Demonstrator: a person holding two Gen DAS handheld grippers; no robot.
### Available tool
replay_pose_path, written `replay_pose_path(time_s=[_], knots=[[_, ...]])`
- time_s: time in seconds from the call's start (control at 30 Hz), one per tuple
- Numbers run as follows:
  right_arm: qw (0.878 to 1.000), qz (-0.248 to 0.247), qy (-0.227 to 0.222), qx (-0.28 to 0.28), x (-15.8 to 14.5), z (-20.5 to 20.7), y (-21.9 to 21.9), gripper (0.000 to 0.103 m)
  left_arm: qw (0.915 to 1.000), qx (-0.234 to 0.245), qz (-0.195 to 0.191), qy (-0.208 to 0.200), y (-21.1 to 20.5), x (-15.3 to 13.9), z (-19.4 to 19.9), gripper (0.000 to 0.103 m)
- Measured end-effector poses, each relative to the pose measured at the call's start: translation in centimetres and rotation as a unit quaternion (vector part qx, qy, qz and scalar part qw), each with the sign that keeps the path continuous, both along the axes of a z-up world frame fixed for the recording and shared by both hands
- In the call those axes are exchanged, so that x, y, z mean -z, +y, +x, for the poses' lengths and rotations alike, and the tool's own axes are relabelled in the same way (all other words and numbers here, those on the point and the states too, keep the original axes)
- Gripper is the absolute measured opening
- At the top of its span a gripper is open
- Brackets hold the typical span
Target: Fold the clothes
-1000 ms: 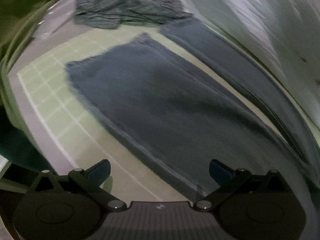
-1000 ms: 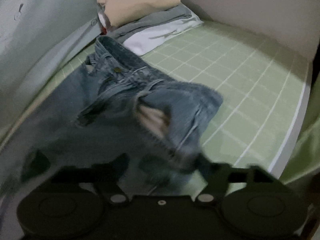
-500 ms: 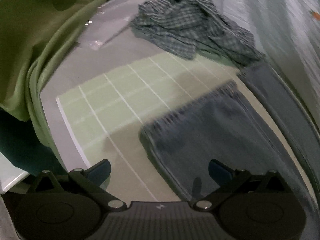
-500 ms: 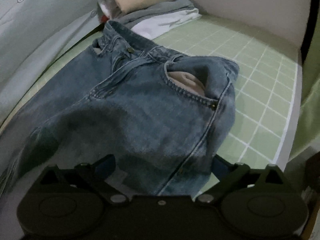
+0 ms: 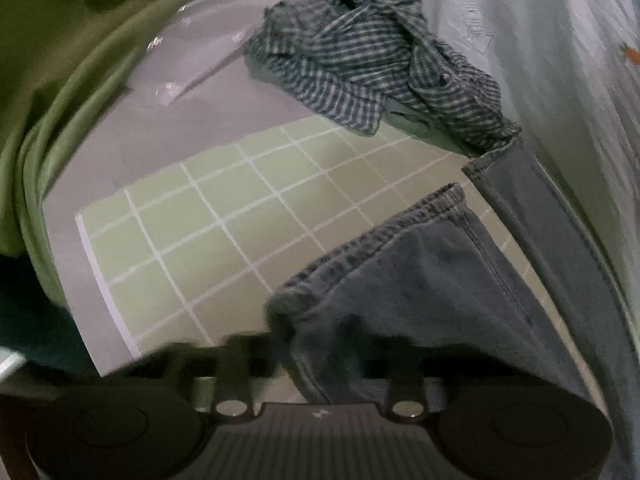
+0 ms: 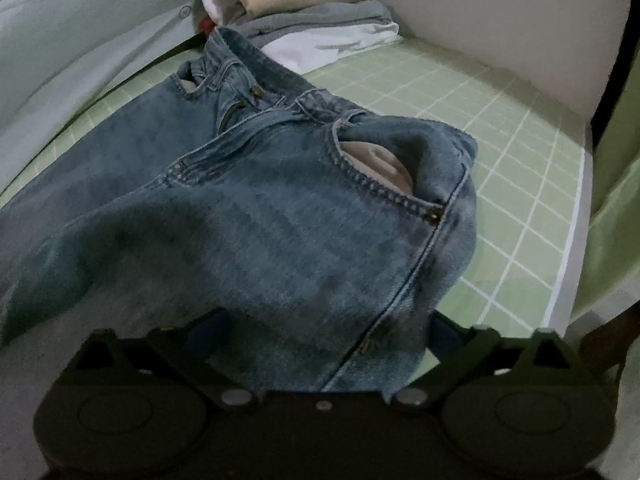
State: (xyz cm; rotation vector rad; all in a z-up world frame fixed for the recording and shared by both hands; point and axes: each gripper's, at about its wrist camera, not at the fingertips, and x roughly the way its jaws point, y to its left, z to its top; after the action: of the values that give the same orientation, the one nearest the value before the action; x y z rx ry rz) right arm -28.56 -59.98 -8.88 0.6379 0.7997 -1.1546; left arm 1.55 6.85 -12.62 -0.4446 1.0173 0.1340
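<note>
Blue jeans [image 6: 280, 220] lie flat on a green grid mat [image 6: 500, 140], waist toward the far left, a front pocket gaping. My right gripper [image 6: 326, 332] sits low over the hip edge. Its jaws are wide and closing, with denim between the fingers [image 6: 208, 328]; the pads do not visibly press. In the left wrist view, one jeans leg [image 5: 420, 280] ends in a hem near the mat's middle. My left gripper [image 5: 320, 356], blurred, is shut on that leg's near corner at the hem. The second leg [image 5: 532, 216] runs along the right.
A crumpled checked shirt [image 5: 372, 60] lies beyond the leg hems. Green cloth [image 5: 60, 80] hangs off the table's left side. A stack of folded clothes [image 6: 304, 4] sits past the waistband. Pale fabric [image 6: 80, 40] borders the mat's far side.
My left gripper slid along the leg to its hem and shut on it. My right gripper settled over the jeans' hip, which now lies flatter.
</note>
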Motion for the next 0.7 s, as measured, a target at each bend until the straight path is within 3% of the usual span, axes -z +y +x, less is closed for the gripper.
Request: replay_pose_path(time_s=[0.03, 0.1, 0.2, 0.27, 0.5, 0.7], knots=[[1.0, -0.002, 0.003, 0.001, -0.3, -0.1, 0.1, 0.082, 0.9999, -0.007, -0.012, 0.002, 0.1, 0.1, -0.1, 0.005], [1.0, 0.0, 0.0, 0.001, -0.9, -0.6, 0.0, 0.039, 0.9987, -0.025, -0.043, -0.008, 0.5, 0.1, -0.5, 0.004], [0.999, 0.011, -0.032, -0.001, -2.1, -2.0, -0.2, 0.02, 0.9974, -0.039, -0.051, -0.032, 0.6, -1.1, -1.1, 0.003], [0.997, 0.017, -0.07, -0.005, -3.0, -3.1, -0.3, 0.015, 0.9963, -0.047, -0.049, -0.052, 0.7, -2.4, -1.4, 0.003], [0.982, -0.048, -0.179, -0.05, -10.6, -4.0, 0.9, 0.012, 0.9895, -0.057, -0.034, -0.129, 0.0, -8.5, -2.1, 0.003], [0.955, -0.082, -0.279, -0.054, -16.7, -4.0, 0.3, 0.011, 0.9694, -0.048, -0.028, -0.239, -2.0, -16.8, -2.0, 0.003]])
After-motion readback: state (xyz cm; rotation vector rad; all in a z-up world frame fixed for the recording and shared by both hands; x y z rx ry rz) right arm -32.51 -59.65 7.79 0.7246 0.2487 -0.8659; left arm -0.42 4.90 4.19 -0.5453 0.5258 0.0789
